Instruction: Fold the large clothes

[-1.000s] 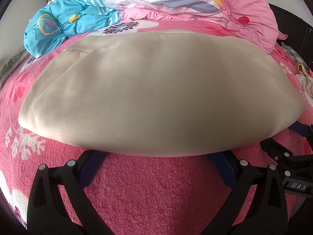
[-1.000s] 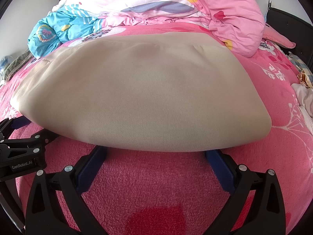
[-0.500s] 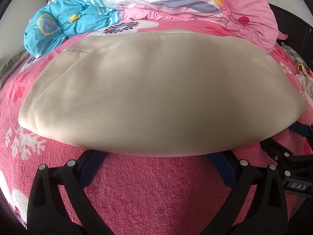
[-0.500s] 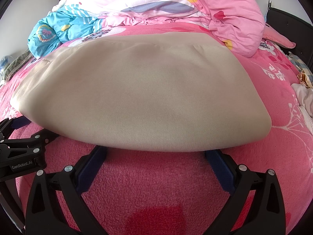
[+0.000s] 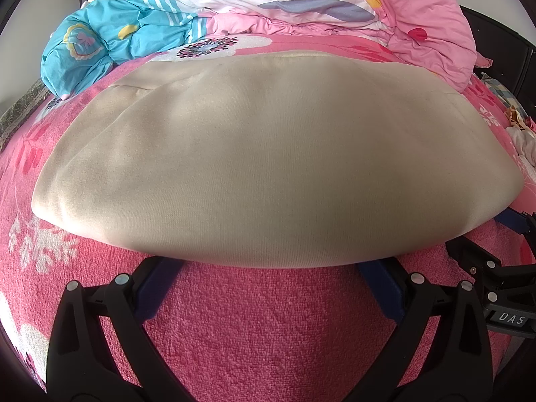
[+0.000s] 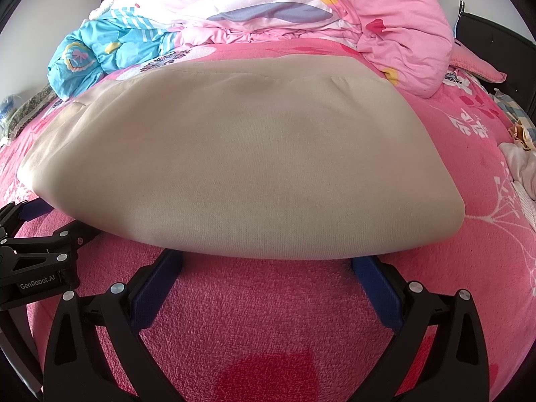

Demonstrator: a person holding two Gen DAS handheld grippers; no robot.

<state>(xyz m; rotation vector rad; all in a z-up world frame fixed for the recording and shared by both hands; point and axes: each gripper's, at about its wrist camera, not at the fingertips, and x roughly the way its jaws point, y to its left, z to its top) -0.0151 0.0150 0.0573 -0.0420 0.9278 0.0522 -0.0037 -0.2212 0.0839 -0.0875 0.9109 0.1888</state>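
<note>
Beige garment (image 5: 268, 167) lies folded flat on the pink floral blanket (image 5: 261, 321), near a heaped pink duvet (image 6: 301, 10) at the far side. Left gripper (image 5: 268, 268) and right gripper (image 6: 268, 261) both stand spread wide, blue fingertips tucked under its near edge. Labels read "DAS" and "GenRobot.AI".

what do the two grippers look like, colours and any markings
Both match: the left gripper and right gripper have black angular plastic frames with silver round screw heads and dark blue fingers. Seen from the opposite camera, one body reads "GenRobot.AI", the other "DAS". No cables or sleeves show.
</note>
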